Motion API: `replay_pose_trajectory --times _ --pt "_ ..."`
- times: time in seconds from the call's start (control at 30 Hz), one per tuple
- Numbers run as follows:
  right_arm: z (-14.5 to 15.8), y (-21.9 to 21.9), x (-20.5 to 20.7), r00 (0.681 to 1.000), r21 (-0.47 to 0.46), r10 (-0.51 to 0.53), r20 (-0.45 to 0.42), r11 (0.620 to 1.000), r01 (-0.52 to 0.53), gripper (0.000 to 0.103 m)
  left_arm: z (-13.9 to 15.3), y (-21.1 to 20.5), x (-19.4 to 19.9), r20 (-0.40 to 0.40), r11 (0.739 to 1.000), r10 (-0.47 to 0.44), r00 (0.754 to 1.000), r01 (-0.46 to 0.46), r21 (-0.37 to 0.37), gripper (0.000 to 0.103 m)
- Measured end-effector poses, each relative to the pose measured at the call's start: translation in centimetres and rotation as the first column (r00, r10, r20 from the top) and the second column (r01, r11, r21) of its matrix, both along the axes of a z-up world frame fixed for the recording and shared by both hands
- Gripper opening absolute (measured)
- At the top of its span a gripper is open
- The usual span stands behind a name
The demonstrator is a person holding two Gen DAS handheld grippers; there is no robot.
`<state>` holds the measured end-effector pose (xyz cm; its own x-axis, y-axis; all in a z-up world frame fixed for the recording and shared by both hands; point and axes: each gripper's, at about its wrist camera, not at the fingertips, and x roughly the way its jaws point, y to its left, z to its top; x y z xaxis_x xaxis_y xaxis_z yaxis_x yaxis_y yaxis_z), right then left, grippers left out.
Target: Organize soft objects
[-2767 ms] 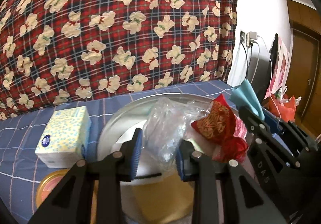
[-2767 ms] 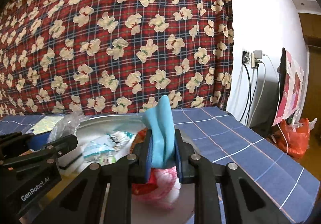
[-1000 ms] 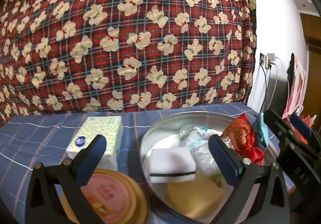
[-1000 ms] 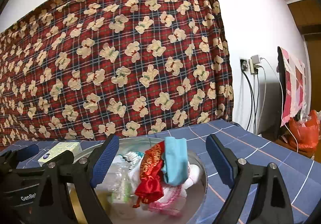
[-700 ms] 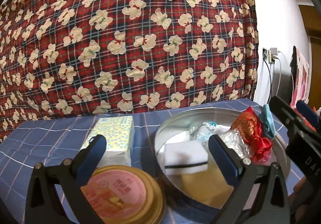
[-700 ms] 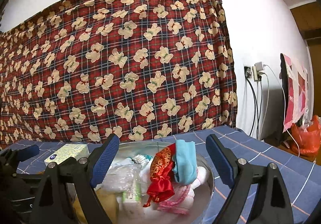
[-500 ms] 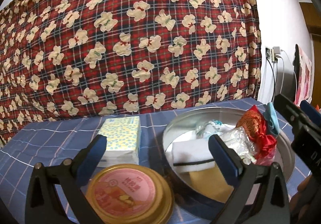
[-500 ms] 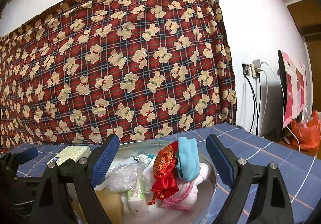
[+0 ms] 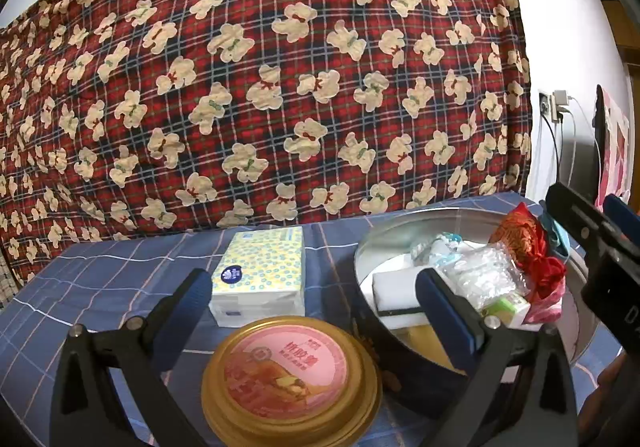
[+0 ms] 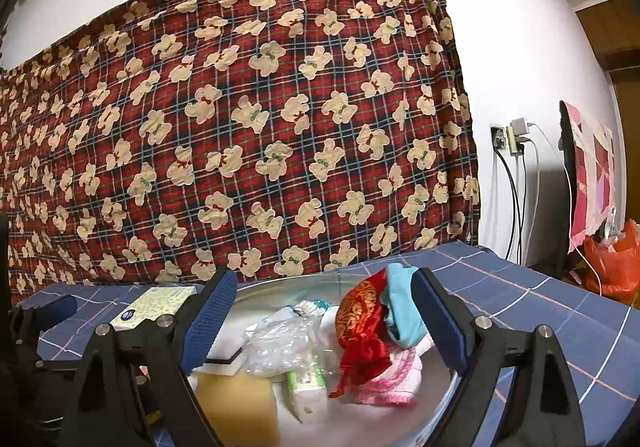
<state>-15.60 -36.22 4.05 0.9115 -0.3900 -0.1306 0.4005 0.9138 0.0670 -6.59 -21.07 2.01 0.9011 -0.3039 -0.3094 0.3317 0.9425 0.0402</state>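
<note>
A round metal tin (image 9: 400, 235) (image 10: 448, 403) stands on the blue checked tablecloth and holds several soft things: a red embroidered pouch (image 10: 362, 321) (image 9: 524, 243), a light blue cloth (image 10: 402, 311), a pink towel (image 10: 394, 379), a clear plastic bag (image 10: 286, 343) (image 9: 484, 275), a white sponge (image 9: 394, 291) and a yellow sponge (image 10: 238, 399). My left gripper (image 9: 320, 311) is open and empty, held above the tin's lid. My right gripper (image 10: 320, 315) is open and empty, held back from the tin.
A tissue pack with a yellow dotted wrapper (image 9: 262, 267) (image 10: 156, 305) lies left of the tin. A gold lid with a pink label (image 9: 290, 371) lies in front of it. A red bear-print cloth (image 9: 280, 87) hangs behind. Cables and a socket (image 10: 510, 139) are at the right.
Both grippers opened and let go of the plastic bag and the blue cloth, which now lie in the tin. Both grippers have drawn back and up from the tin.
</note>
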Motion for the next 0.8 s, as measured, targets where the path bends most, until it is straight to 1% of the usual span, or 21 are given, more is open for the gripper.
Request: replay_pose_trajectory --times 0.27,0.5,0.6,0.8 --pt "-0.1 0.7 -0.3 1.0 0.026 0.009 0.017 1.0 -0.009 0.091 -0.1 0.8 0.0 0.002 1.0 0.009 1.0 -0.009 -0.009 0.103" --pt "0.2 1.6 -0.9 0.999 -0.016 0.002 0.043 1.0 -0.001 0.091 -0.1 1.1 -0.3 0.012 1.0 0.009 1.0 -0.009 -0.021 0.103" --pt "0.3 1.8 -1.3 0.998 -0.024 -0.007 0.058 1.0 0.009 0.094 0.0 1.0 -0.6 0.021 1.0 0.0 1.0 0.001 -0.017 0.103" --pt "0.5 2.3 -2.0 0.996 -0.054 -0.026 0.089 0.998 0.031 0.095 0.2 0.9 -1.2 0.048 0.999 -0.026 0.998 0.028 -0.033 0.103"
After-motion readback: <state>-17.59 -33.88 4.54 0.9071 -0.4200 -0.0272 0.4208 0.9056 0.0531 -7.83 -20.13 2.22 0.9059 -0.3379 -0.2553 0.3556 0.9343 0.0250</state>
